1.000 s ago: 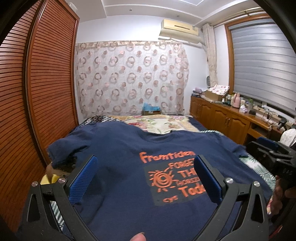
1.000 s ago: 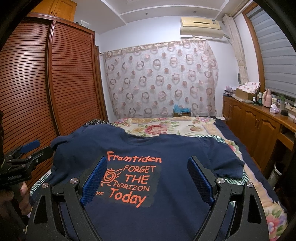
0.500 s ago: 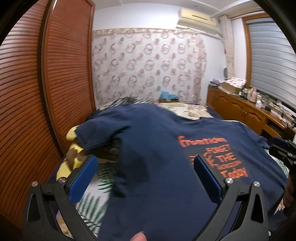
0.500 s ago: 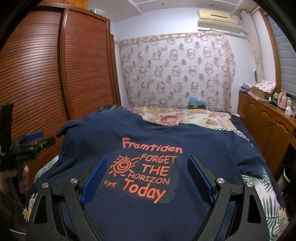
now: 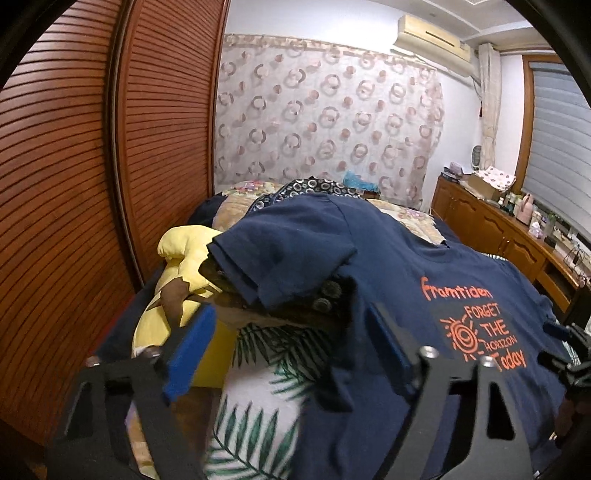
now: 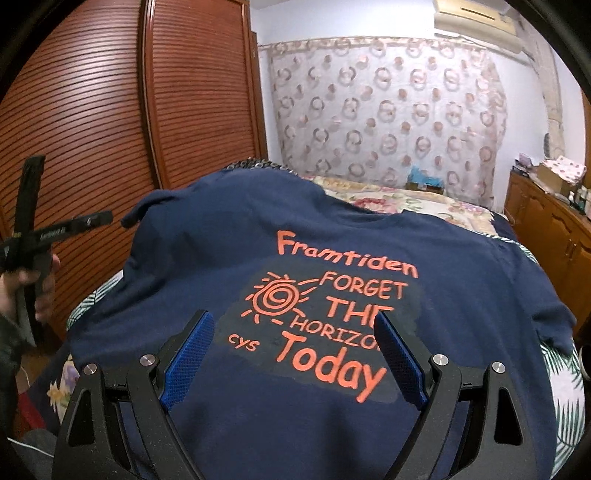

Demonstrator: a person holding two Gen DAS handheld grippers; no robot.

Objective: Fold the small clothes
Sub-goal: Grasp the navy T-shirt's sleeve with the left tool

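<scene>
One shirt, one toy, two grippers of mine.

I count one navy T-shirt (image 6: 461, 280) spread on one bed (image 5: 258, 373), bearing one orange sun print (image 6: 275, 297) and five lines of orange lettering. I count one yellow plush toy (image 5: 184, 251) beside the shirt's sleeve. I hold two grippers, my left gripper (image 5: 291, 345) and my right gripper (image 6: 293, 356), each with two blue pads. One air conditioner (image 5: 432, 35) hangs above one patterned curtain (image 5: 325, 122).

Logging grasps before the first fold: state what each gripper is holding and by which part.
Nothing is held. The left gripper and right gripper both have their jaws wide open above the navy T-shirt, which lies spread on the bed.
</scene>
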